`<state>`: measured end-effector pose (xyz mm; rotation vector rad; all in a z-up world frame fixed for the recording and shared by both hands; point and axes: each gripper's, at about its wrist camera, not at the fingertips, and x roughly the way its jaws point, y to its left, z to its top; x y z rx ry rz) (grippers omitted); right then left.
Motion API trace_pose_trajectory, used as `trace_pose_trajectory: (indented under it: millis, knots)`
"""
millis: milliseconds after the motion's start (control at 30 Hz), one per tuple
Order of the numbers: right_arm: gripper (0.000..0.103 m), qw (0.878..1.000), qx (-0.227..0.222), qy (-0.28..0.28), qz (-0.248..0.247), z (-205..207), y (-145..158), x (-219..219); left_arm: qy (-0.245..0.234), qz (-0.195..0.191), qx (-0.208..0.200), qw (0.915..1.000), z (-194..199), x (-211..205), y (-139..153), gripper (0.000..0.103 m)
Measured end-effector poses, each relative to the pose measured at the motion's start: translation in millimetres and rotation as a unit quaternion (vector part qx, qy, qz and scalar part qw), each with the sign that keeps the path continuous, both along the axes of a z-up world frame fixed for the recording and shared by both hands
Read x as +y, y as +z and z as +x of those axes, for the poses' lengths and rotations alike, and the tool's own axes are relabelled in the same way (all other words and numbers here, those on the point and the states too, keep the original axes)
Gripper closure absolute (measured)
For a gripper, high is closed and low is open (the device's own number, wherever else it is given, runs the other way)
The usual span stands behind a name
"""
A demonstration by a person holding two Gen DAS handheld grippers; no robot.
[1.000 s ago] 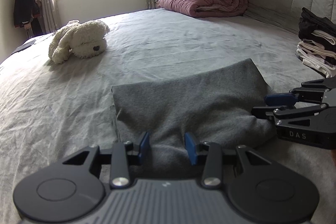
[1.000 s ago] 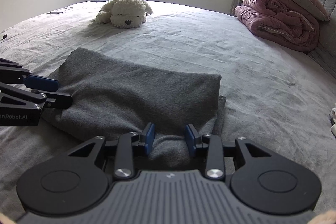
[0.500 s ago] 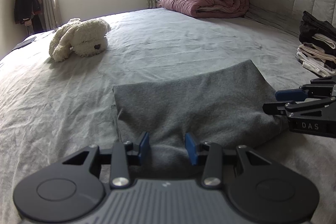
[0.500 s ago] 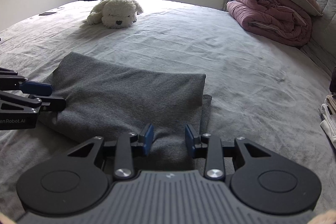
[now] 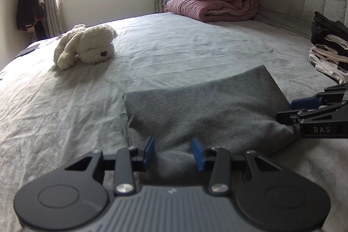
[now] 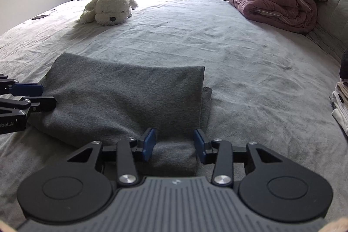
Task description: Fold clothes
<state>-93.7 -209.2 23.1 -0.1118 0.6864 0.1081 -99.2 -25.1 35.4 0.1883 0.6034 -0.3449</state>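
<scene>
Little has shifted since a second ago: both the left tongs (image 5: 173, 153) and right tongs (image 6: 174, 143) stay spread around the near edge of the folded grey fleece garment (image 5: 208, 110), apparently released, fold looking complete.

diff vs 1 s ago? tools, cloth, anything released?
Little changed. Both views shift slightly, with the left tool and right tool drifting a bit apart along the near edge of the folded grey garment. Both jaws look as open as before, straddling that edge; nothing gripped or released. The garment, plush dog and clothes stack stayed put.
</scene>
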Motion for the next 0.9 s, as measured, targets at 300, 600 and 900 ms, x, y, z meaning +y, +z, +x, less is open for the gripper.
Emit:
trace_pose_trajectory:
  millis: [300, 600, 900]
  knots:
    - [0.061, 0.998, -0.041, 0.055, 0.017, -16, 12, 18, -0.012, 0.008, -0.015, 0.9998, -9, -6, 3, 0.063]
    - [0.061, 0.994, -0.063, 0.080, 0.027, -21, 17, 31, -0.025, 0.016, -0.013, 0.9995, -10, -16, -4, 0.063]
    - [0.054, 0.999, 0.008, 0.052, 0.013, -8, -3, 28, -0.023, 0.025, -0.013, 0.9993, -10, -16, -5, 0.063]
